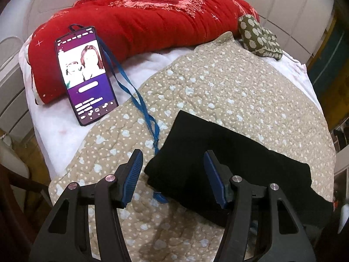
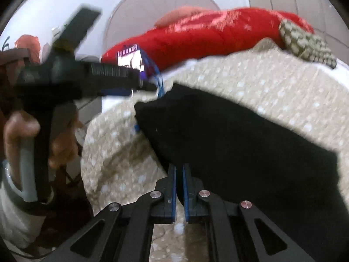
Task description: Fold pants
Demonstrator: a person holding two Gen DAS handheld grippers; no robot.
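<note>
The black fabric pants (image 1: 220,163) already look folded down into a compact dark rectangle, lying on the beige dotted quilted blanket (image 1: 218,91) near its front edge. Left gripper (image 1: 173,174) hovers over their left end, jaws apart, nothing between them. Right gripper (image 2: 178,187) is clenched right at the pants' near edge; can't tell if it pinches cloth. I'd guess one last fold or some tidying is left
</note>
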